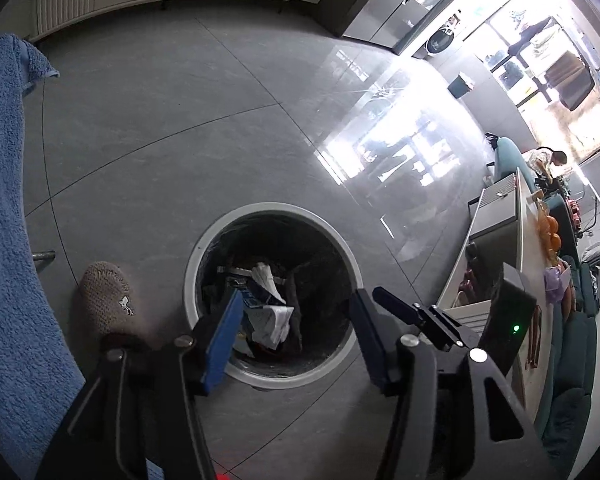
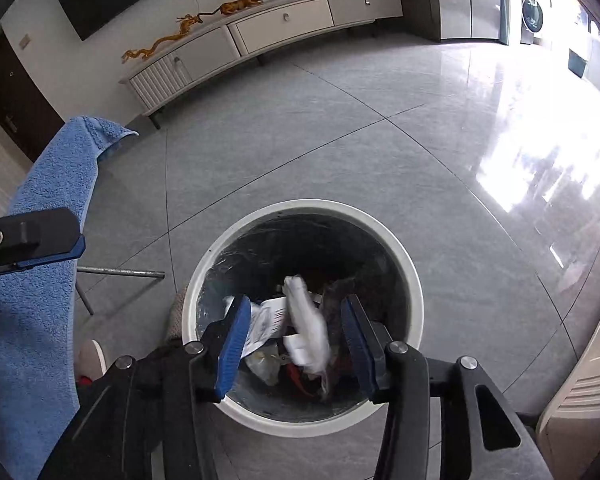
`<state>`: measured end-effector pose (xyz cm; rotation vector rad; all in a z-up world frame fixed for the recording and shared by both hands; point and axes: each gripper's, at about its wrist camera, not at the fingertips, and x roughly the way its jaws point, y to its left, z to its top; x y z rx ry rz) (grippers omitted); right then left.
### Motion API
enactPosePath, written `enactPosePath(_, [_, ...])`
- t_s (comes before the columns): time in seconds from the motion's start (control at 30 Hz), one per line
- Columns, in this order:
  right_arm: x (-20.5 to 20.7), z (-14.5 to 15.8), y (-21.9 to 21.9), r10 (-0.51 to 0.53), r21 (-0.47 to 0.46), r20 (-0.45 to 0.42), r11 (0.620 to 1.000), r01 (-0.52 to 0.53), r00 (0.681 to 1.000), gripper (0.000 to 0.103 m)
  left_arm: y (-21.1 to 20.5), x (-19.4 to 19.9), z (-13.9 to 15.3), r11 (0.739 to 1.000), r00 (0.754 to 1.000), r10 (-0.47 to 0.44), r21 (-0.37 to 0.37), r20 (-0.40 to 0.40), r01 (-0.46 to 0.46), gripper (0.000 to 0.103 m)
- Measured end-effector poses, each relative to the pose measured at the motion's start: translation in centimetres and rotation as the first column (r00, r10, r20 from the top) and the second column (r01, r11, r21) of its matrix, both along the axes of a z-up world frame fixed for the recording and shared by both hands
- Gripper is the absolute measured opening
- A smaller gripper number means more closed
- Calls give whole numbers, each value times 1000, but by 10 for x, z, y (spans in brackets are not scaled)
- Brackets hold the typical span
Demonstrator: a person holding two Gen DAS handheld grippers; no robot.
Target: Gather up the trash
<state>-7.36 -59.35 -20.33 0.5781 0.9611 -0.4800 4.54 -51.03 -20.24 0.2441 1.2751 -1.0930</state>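
While both grippers hang over a white-rimmed round bin [image 2: 414, 280] on the grey tiled floor [image 2: 340, 140], the trash sits inside it: crumpled white paper [image 2: 306, 320], printed scraps and darker wrappers heaped on a black liner. The right gripper [image 2: 296, 338] is spread wide and holds nothing, its blue pads [image 2: 232, 340] framing the white wad, which looks blurred and may be falling loose into the bin. The left gripper [image 1: 292, 336] is likewise released and empty above the same bin [image 1: 192, 280], where paper [image 1: 270, 280] lies among the litter. Judged by its creases and folds, this trash is light, soft and easily crushed, unlikely to break but apt to slip or flutter from a loose pinch; a firm squeeze across a bunched fold of a wad would likely hold better than a flat edge. A blue towel [image 2: 48, 280] hangs to the left, and a slippered foot [image 1: 108, 300] rests just beside the bin.
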Motion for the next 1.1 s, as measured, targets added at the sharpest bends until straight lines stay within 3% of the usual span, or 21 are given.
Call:
enactPosePath(0.13, [-2, 10, 7, 2, -32, 17, 1000, -1, 1000, 47, 32, 4, 20, 999, 994, 37, -31, 106, -34, 54])
enactPosePath(0.27, [8, 44, 31, 51, -102, 64, 994, -44, 997, 55, 76, 9, 52, 994, 969, 92, -79, 227, -76, 54])
enactPosePath(0.4, [22, 84, 70, 116, -182, 122, 979, -92, 986, 66, 136, 12, 86, 983, 920, 172, -117, 351, -139, 56])
enactPosePath(0.57, [37, 135, 133, 230, -284, 196, 944, -169, 953, 76, 215, 17, 110, 957, 853, 290, -156, 433, -246, 57])
enactPosePath(0.8, [55, 190, 235, 380, -442, 244, 863, -246, 892, 86, 335, 23, 137, 873, 691, 480, -215, 540, -438, 60])
enactPosePath(0.9, [58, 208, 271, 403, -527, 264, 821, -219, 876, 102, 381, 20, 146, 814, 605, 562, -251, 563, -523, 62])
enactPosePath(1.0, [57, 223, 298, 425, -573, 303, 796, -193, 853, 103, 421, 16, 154, 753, 519, 628, -285, 580, -593, 63])
enactPosePath(1.1, [56, 237, 323, 421, -625, 324, 768, -142, 847, 103, 453, 11, 161, 687, 418, 676, -317, 607, -653, 71])
